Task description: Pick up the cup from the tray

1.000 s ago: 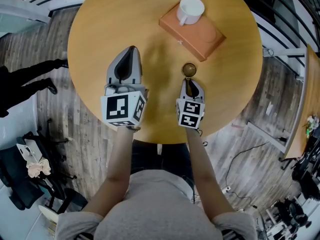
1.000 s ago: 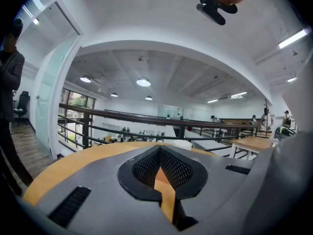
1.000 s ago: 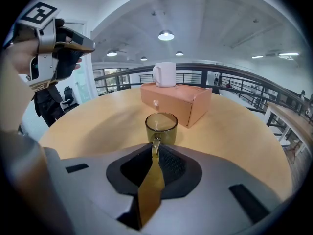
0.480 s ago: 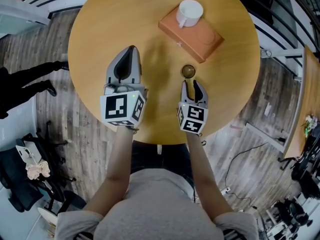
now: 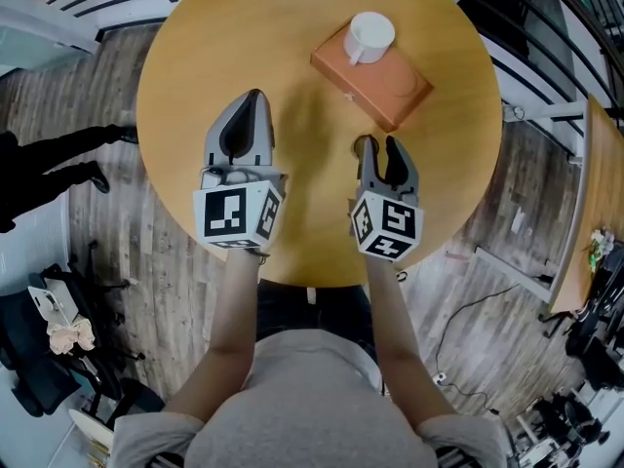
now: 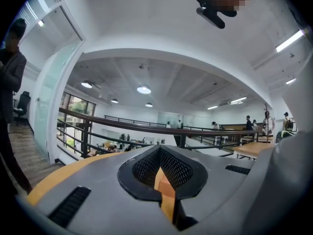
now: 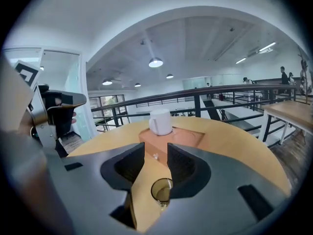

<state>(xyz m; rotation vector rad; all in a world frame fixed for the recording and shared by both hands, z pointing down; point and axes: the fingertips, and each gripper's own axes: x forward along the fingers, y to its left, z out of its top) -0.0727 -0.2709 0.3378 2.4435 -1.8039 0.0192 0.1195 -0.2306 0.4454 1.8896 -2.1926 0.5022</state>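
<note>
While both grippers sit over near half of table [image 5: 195, 66], step in hand reads as approach; cup not yet touched.
Left gripper [image 5: 255, 100]: jaws together, nothing between.
Right gripper [image 5: 379, 149]: jaws apart, small amber glass [image 7: 161, 191] standing between them, pads apparently not pressing it.
Farther out, well apart from both grippers: orange tray [image 5: 405, 86], white cup [image 5: 370, 35] upright on its far end.
Next move, as judged: raise right gripper clear of glass, advance to tray, straddle cup wall or handle, close jaws.
</note>
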